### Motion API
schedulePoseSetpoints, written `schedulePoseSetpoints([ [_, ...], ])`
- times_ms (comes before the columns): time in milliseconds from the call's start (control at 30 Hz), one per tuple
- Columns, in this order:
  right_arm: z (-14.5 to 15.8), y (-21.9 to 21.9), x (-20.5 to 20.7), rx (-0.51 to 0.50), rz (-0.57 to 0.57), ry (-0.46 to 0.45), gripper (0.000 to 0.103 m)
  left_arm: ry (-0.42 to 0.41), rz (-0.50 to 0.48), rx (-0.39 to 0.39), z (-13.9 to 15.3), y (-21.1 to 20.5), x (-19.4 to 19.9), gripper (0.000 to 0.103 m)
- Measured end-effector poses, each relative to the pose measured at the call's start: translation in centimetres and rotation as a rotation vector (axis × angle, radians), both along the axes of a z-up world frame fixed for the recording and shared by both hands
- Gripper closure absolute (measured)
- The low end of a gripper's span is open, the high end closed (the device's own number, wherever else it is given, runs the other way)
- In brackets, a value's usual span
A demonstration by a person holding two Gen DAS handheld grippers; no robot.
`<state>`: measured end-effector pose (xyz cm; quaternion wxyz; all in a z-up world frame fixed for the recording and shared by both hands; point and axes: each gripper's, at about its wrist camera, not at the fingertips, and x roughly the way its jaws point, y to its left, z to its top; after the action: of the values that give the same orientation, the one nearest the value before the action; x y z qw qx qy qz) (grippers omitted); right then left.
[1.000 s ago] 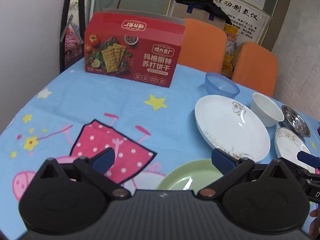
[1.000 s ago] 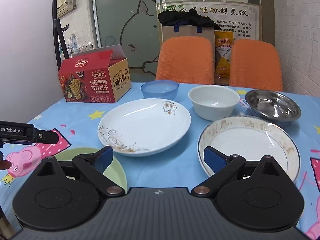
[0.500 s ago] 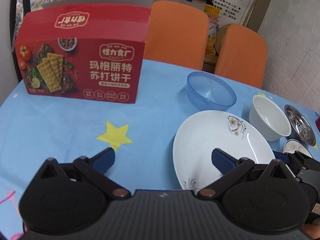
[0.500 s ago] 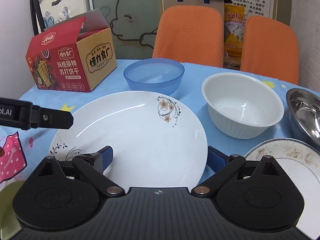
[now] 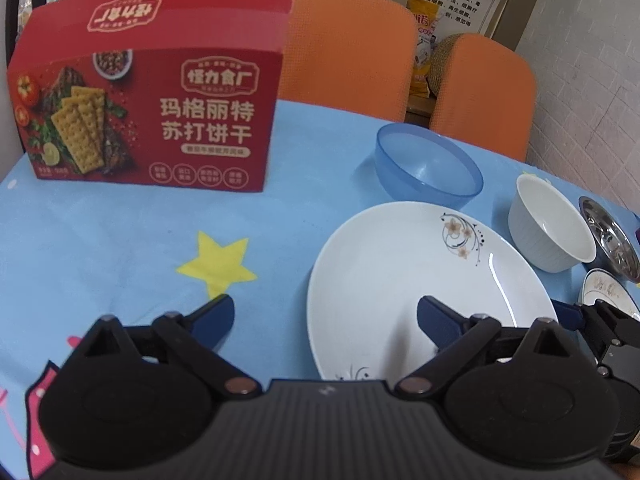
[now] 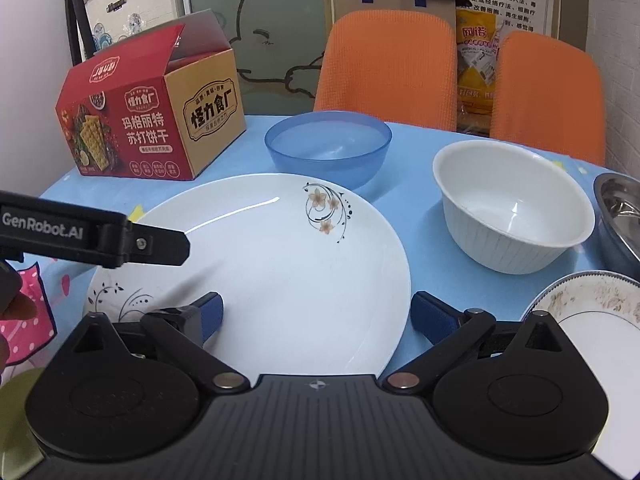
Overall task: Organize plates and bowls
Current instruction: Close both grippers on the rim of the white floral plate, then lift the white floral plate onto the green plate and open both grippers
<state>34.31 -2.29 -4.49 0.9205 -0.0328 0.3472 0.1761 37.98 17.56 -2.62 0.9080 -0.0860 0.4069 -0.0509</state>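
A large white flowered plate lies on the blue tablecloth. Behind it stands a blue bowl; to its right a white bowl, a steel bowl and a brown-rimmed plate. My left gripper is open and empty, straddling the big plate's left rim. My right gripper is open and empty, low over the plate's near half. A green plate's edge shows at lower left.
A red cracker box stands at the table's back left. Two orange chairs stand behind the table. The left gripper's finger reaches over the plate's left side in the right wrist view.
Both grippers have moved forward toward the big white plate, which now fills more of each view. Both stay open.
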Motion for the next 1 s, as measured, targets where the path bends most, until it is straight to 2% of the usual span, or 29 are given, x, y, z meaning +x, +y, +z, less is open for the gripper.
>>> schedulePoseSetpoints([
  [100, -0.1, -0.3, -0.3, 0.002, 0.026, -0.017, 0.000, -0.007, -0.006, 0.050, -0.4, -0.8, 0.0, 0.014],
  [333, -0.2, -0.4, -0.9, 0.002, 0.052, -0.040, 0.000, -0.037, -0.008, 0.128, -0.9, -2.0, -0.2, 0.017],
  [433, -0.2, -0.3, -1.0, 0.018, 0.090, -0.041, 0.000, -0.048, -0.016, 0.126, -0.7, -2.3, -0.4, 0.028],
  [467, -0.2, -0.3, -1.0, 0.016, 0.089, -0.046, 0.000, -0.051, -0.019, 0.125, -0.7, -2.6, -0.4, 0.035],
  [500, -0.2, -0.2, -1.1, 0.014, 0.090, -0.054, 0.000, -0.052, -0.026, 0.116, -0.6, -2.9, -0.5, 0.046],
  [567, -0.1, -0.2, -1.0, 0.013, 0.072, -0.056, 0.000, -0.036, -0.001, 0.121, -0.4, -3.4, -0.5, 0.047],
  [667, 0.5, -0.8, -0.9, 0.039, 0.043, -0.028, 0.000, 0.006, 0.031, 0.069, 0.4, -3.2, -0.2, 0.061],
  [733, 1.5, -1.1, -1.4, 0.064, 0.043, -0.040, 0.000, -0.022, 0.038, 0.075, 1.8, -3.3, -0.7, 0.061],
  [867, 4.0, -1.0, -3.4, 0.067, 0.031, -0.125, 0.000, -0.087, 0.038, 0.092, 4.8, -3.7, -2.3, 0.061],
  [1000, 6.1, -1.2, -5.9, 0.076, 0.028, -0.175, 0.000, -0.135, 0.035, 0.089, 7.0, -3.5, -5.3, 0.061],
])
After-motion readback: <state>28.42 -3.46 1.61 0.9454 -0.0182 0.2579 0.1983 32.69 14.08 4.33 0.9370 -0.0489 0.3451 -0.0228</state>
